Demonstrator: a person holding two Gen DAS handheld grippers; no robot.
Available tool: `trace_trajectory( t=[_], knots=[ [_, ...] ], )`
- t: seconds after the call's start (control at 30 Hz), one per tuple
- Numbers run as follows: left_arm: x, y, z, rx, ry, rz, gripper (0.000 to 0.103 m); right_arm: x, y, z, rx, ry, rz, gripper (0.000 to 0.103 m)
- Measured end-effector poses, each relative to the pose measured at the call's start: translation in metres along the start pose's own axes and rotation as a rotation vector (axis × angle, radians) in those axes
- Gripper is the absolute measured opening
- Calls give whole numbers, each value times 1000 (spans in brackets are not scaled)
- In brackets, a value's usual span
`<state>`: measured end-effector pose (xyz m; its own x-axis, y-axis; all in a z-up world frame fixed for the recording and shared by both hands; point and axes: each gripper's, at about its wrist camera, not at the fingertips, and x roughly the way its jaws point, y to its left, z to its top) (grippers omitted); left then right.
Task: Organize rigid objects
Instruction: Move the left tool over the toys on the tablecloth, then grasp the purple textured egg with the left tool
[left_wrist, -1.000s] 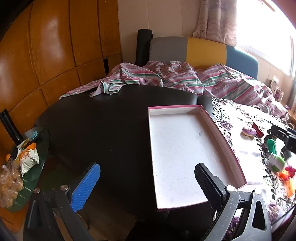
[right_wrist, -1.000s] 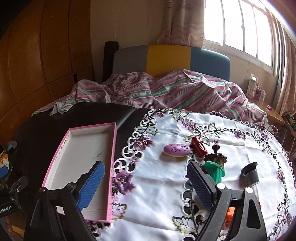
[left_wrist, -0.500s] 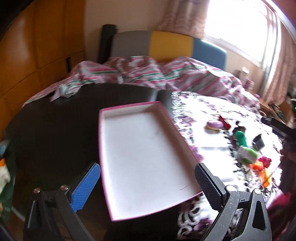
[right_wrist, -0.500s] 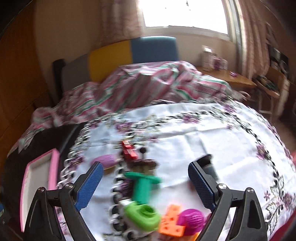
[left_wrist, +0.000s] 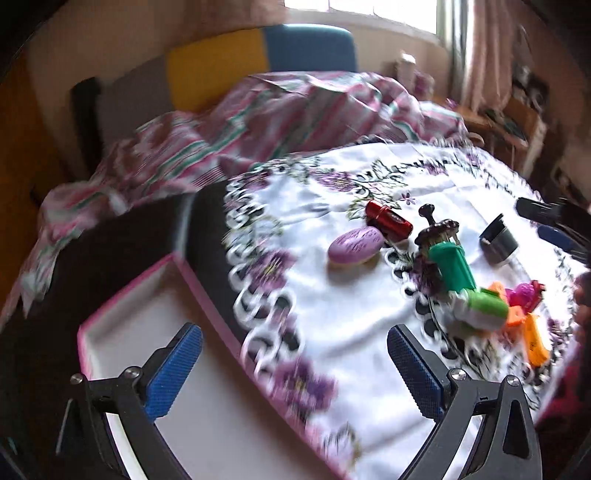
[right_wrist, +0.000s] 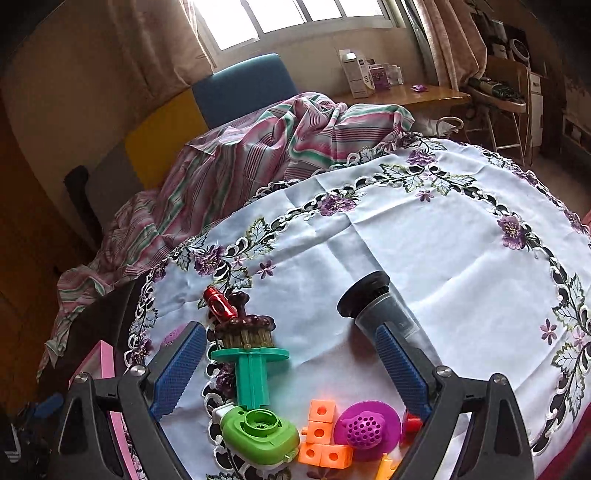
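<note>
Both cameras have swung away from the pink-rimmed tray (left_wrist: 122, 314) toward the toy cluster on the embroidered tablecloth (right_wrist: 424, 236), so I judge the sorting is only starting: the tray holds nothing visible. The left gripper (left_wrist: 295, 363) hangs wide and empty over the tray's edge. The right gripper (right_wrist: 291, 363) is just as wide and empty, now low over the cluster. Nearest it lie one lime-green housing (right_wrist: 260, 435), three orange blocks (right_wrist: 320, 439) and one magenta perforated disc (right_wrist: 367, 426). Beyond stand one teal spool (right_wrist: 251, 369) and one brown cake-shaped brush (right_wrist: 244, 326). Right of the spool lies one grey eyepiece (right_wrist: 380, 308). Farthest sit one red tube (right_wrist: 219, 302) and one lilac oval (left_wrist: 356, 245).
</note>
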<state>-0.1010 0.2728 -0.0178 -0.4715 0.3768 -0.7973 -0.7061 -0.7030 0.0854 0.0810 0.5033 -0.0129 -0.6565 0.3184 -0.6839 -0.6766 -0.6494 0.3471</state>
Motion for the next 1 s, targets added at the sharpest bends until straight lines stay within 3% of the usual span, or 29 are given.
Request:
trace_trajectory(
  t=[0.27, 0.53, 0.63, 0.7, 0.73, 0.77, 0.87, 1.0],
  knots=[
    [78, -36, 51, 176, 61, -42, 89, 8, -2, 1, 0, 29, 11, 95],
    [131, -54, 69, 300, 130, -63, 89, 14, -4, 1, 13, 57, 25, 95],
    [144, -57, 71, 308, 153, -82, 86, 15, -2, 1, -1, 63, 21, 95],
    [153, -58, 69, 294, 186, -119, 69, 16, 0, 0, -11, 64, 19, 95],
    [152, -56, 69, 253, 187, -165, 49, 16, 1, -1, -17, 66, 13, 95],
    [150, -54, 69, 208, 196, -194, 44, 17, 1, -1, -23, 67, 9, 95],
    [137, -56, 59, 198, 160, -158, 44, 17, 3, -1, -33, 71, 10, 92],
    [105, -52, 41, 144, 128, -174, 44, 22, 3, -3, -30, 98, 20, 87]
  ],
)
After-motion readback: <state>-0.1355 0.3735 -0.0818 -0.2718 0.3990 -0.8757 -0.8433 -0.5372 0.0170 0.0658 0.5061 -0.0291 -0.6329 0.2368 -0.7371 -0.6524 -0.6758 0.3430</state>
